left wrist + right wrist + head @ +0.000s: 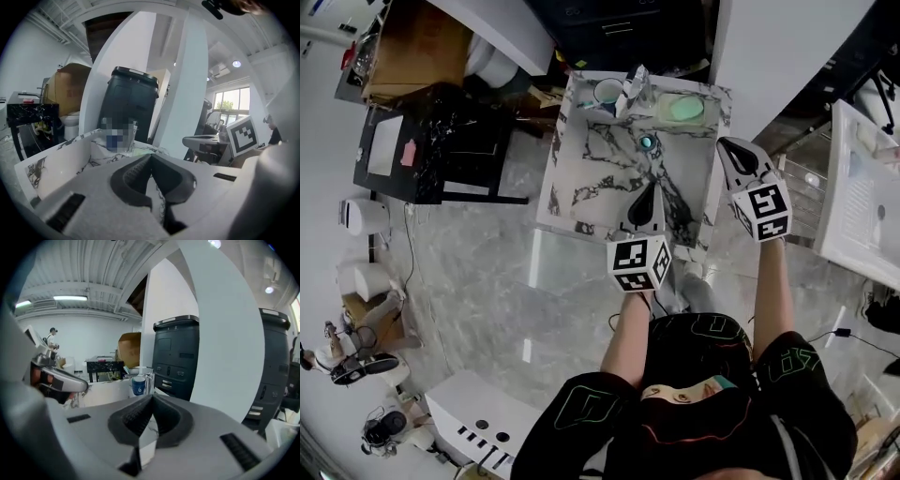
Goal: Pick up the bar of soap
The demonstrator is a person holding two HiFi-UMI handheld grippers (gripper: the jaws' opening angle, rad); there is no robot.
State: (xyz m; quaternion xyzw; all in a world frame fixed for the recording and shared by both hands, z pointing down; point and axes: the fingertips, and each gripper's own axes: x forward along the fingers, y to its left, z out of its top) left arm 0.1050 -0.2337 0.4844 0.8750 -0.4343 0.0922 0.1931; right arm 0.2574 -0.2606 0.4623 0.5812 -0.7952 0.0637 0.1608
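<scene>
The bar of soap (685, 109) is pale green and lies in a shallow dish at the far right corner of the marble basin (581, 178). My left gripper (648, 190) hovers over the basin's near middle, pointing toward the far side, jaws shut and empty. My right gripper (727, 143) is held over the basin's right rim, a short way nearer to me than the soap, also shut on nothing. In the left gripper view the pads (151, 161) meet at the tip. In the right gripper view the pads (151, 401) are pressed together too.
A blue-and-white cup (607, 91) and a faucet (633, 89) stand at the basin's far edge, and a teal drain (647, 142) sits mid-basin. A dark cabinet (176, 357) is behind. A black marble side table (441, 141) stands to the left, a white counter (862, 197) to the right.
</scene>
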